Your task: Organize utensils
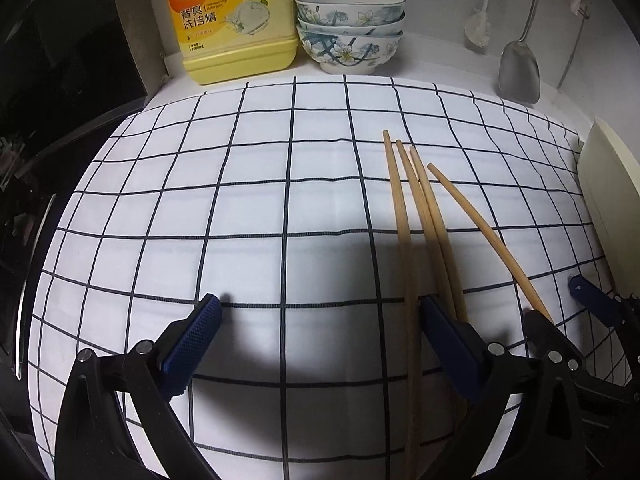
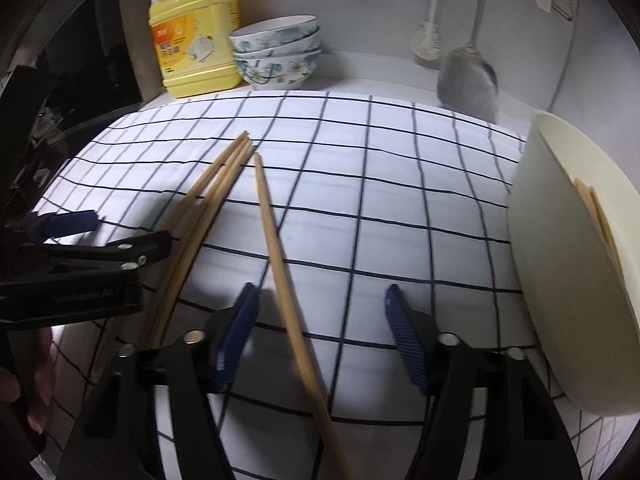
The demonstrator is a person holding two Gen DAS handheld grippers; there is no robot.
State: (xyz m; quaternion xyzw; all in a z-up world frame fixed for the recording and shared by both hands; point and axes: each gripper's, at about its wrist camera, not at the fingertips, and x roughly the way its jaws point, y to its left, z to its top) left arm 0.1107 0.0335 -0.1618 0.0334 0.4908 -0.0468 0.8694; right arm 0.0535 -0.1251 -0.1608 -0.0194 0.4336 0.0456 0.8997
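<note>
Several wooden chopsticks lie on a white checked cloth (image 1: 280, 208). Three of them (image 1: 416, 200) lie close together. One of these runs between the jaws of my left gripper (image 1: 320, 299), close to its right pad, and the other two pass under that finger. This gripper is open and holds nothing. A single chopstick (image 2: 276, 256) lies apart from them. It runs between the jaws of my right gripper (image 2: 320, 287), nearer the left pad (image 2: 236, 328), with neither pad pressing on it. The right gripper is open. A cream utensil holder (image 2: 560, 272) at the right has chopsticks (image 2: 596, 212) inside.
Against the back wall stand a yellow detergent bottle (image 1: 232, 28) and three stacked floral bowls (image 1: 350, 36). A metal spatula (image 1: 520, 68) and a white brush (image 1: 478, 28) hang on the wall. A dark cooktop (image 1: 60, 80) borders the cloth on the left. A hand (image 2: 36, 384) holds the left gripper.
</note>
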